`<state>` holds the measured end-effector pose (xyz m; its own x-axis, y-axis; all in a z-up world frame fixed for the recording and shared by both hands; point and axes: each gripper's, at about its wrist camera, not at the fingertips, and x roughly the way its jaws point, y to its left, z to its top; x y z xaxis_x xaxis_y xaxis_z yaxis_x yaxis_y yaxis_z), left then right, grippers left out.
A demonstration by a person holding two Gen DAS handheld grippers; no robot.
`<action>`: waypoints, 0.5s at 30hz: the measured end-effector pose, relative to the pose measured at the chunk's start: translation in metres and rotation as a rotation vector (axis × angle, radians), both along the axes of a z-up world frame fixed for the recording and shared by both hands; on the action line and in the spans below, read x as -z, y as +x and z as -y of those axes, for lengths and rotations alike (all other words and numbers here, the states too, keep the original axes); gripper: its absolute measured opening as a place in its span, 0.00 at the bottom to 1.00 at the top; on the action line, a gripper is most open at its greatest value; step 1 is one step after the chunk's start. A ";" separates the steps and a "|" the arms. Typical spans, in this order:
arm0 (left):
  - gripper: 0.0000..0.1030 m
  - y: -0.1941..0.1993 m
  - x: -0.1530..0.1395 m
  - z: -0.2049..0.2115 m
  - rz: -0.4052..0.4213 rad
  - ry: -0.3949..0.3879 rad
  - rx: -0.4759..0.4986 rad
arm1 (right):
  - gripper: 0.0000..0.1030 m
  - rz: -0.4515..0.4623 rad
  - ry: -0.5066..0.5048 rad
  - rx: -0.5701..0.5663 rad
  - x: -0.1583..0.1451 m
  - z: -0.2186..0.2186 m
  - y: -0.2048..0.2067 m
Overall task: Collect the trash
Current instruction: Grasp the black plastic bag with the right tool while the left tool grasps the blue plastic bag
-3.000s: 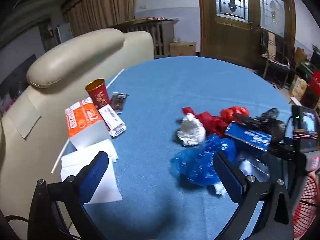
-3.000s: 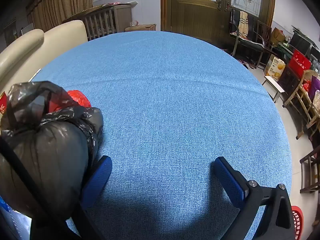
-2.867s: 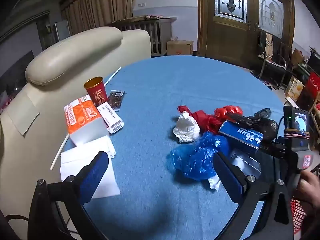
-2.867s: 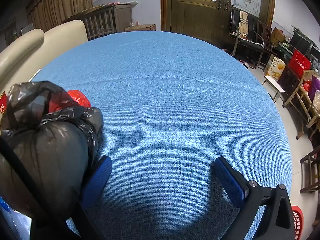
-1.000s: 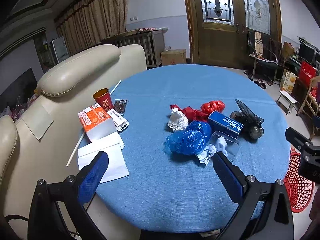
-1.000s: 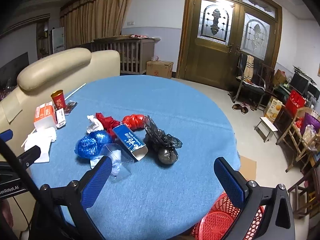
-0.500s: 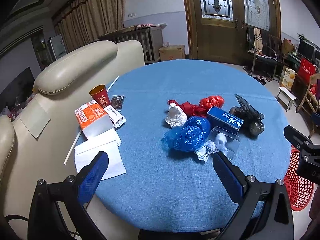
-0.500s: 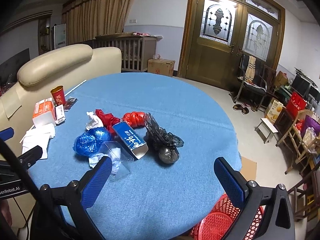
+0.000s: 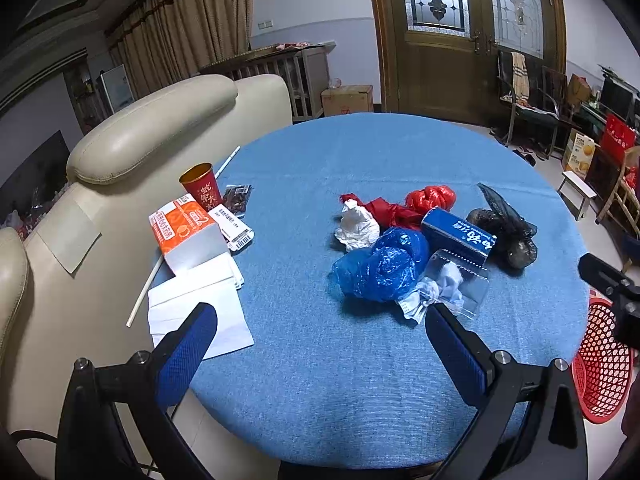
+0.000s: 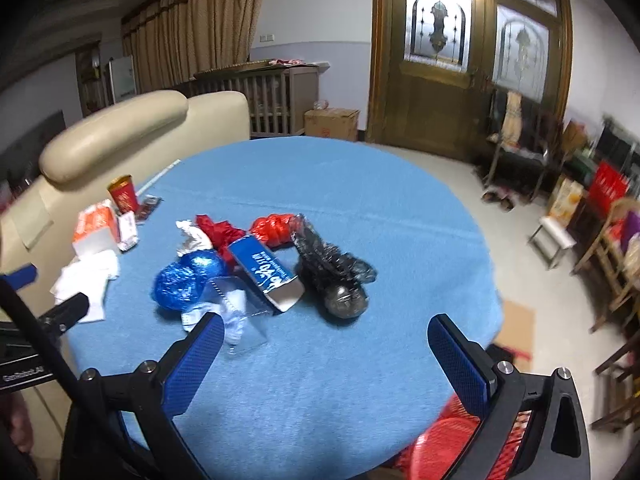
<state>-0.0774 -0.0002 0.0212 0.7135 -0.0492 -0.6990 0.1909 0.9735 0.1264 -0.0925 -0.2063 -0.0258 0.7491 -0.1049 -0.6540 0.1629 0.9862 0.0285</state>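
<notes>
Jaws of both grippers stand wide apart, nothing between them. Left gripper (image 9: 320, 348) fills the bottom of its frame, above the near part of the table (image 9: 320, 392); right gripper (image 10: 326, 356) likewise at the bottom of its frame, its view slightly blurred.

Red basket (image 9: 600, 364) at lower right of the left view, off the table rim, partly behind the other gripper's black body; in the right view it shows at bottom centre-right under the table rim.

White paper (image 9: 200, 304) lies at the table's lower-left rim, just above the left jaw. A thin stick (image 9: 146, 292) beside it runs off the rim.

Trash heap at mid-frame, pieces touching: clear bag (image 9: 456, 284) with white scraps nearest, blue bag (image 9: 380, 264) to its left, blue carton (image 9: 458, 232) above it, white wad (image 9: 356, 226) upper left of the heap, red bag (image 9: 430, 198) at the back. Black bag (image 9: 506, 228) sits at the heap's right, touching the carton end.

Orange carton (image 9: 184, 230) left of mid-frame, well apart from the heap, a barcoded white pack (image 9: 232, 226) against its right side. Red cup (image 9: 202, 188) upright just behind it, a dark sachet (image 9: 236, 198) to the cup's right.

Cream sofa (image 9: 152, 128) at upper left beyond the table; wooden doors (image 9: 460, 36) at upper right.
</notes>
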 end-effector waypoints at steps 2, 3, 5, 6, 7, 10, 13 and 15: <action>1.00 0.002 0.003 -0.002 -0.009 -0.003 -0.005 | 1.00 0.005 0.061 0.010 0.006 0.012 0.000; 1.00 0.004 0.005 -0.003 -0.014 -0.004 -0.007 | 1.00 0.005 0.100 0.023 0.010 0.021 0.001; 1.00 0.006 0.009 -0.003 -0.019 -0.001 -0.007 | 1.00 -0.007 0.170 0.047 0.018 0.037 0.004; 1.00 0.009 0.012 -0.003 -0.023 -0.001 -0.005 | 1.00 -0.012 0.197 0.056 0.021 0.043 0.007; 1.00 0.011 0.014 -0.003 -0.029 -0.002 -0.002 | 1.00 -0.021 0.224 0.060 0.025 0.050 0.010; 1.00 0.020 0.021 -0.004 -0.045 -0.003 0.005 | 1.00 -0.049 0.252 0.058 0.033 0.062 0.022; 1.00 0.033 0.029 -0.005 -0.072 -0.005 -0.002 | 1.00 -0.064 0.266 0.043 0.039 0.069 0.034; 1.00 0.042 0.031 -0.007 -0.083 -0.012 -0.010 | 1.00 -0.073 0.273 0.033 0.042 0.071 0.043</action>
